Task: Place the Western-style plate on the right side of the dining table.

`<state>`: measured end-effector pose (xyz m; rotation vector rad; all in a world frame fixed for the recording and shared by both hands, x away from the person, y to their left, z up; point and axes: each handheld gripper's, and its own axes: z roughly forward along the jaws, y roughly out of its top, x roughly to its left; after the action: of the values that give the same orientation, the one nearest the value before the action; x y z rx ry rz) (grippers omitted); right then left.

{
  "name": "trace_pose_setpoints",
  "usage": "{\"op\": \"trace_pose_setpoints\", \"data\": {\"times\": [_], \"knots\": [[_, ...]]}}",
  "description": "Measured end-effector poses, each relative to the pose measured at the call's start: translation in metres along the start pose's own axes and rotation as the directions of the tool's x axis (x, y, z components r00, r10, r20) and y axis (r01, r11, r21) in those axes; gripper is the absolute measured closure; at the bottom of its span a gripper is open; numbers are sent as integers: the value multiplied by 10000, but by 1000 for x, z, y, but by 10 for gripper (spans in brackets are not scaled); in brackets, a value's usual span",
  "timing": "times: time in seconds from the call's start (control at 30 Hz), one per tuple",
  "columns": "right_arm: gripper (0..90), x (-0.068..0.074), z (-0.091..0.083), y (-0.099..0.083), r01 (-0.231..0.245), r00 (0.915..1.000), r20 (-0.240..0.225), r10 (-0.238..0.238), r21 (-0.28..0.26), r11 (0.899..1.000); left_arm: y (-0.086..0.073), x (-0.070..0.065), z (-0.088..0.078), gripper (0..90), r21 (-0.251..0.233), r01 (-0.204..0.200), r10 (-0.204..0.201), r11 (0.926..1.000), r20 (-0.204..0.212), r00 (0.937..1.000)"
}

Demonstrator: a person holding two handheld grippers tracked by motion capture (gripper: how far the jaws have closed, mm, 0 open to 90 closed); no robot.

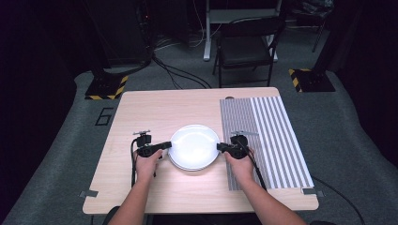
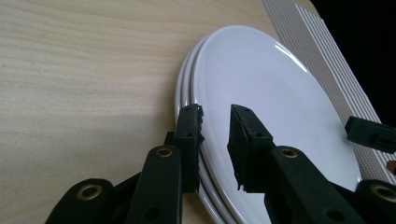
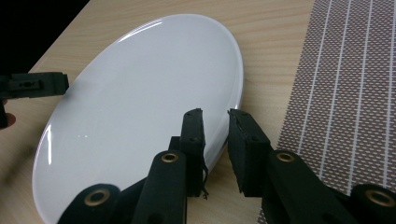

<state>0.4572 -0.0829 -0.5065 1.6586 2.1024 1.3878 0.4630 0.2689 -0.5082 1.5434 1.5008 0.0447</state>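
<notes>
We found a stack of round white glazed plates (image 1: 194, 146) sitting at the centre of the high view, on the light wooden table (image 1: 155, 112), a little below the middle of the frame. In the left gripper view (image 2: 261, 93) at least three rims lay one above another at the stack's edge, and the top plate's face was bare and glossy, with nothing on it. Just right of the stack in the high view lay a grey-and-white striped woven placemat (image 1: 267, 136), its left edge close to the plates; whether the two touched we could not tell.

The left gripper (image 1: 165, 146) sat at the left edge of the stack in the high view, held in the person's left hand (image 1: 147, 161). In its own view (image 2: 215, 122) its black jaws had closed to a narrow gap around the rim, one jaw over the top plate's face and the other outside the edge; they appeared to clamp the rim of the top plate.

The right gripper (image 1: 222, 147) sat at the right edge of the stack, held in the right hand (image 1: 240, 163). In its own view (image 3: 215, 122) its jaws were likewise drawn narrow about the plate rim (image 3: 140, 107), one over the white face and one beyond the edge above the table wood, gripping it. The opposite gripper's tip showed at the far rim in each gripper view.
</notes>
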Motion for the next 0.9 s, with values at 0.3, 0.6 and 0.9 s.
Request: {"op": "trace_pose_setpoints", "data": {"times": [0.3,0.6,0.9], "knots": [[737,-3,4,-1,-400,9992,25,399,246,9989,0,0,0,725,21,1,-2,10000,117,9999],[740,-6,5,-1,-921,9956,-132,924,258,9954,0,3,-1,750,97,465,-467,9989,234,9986],[735,-7,7,-1,-1095,9940,-40,1096,226,9937,-1,1,0,748,63,413,-414,9991,218,9989]]}}
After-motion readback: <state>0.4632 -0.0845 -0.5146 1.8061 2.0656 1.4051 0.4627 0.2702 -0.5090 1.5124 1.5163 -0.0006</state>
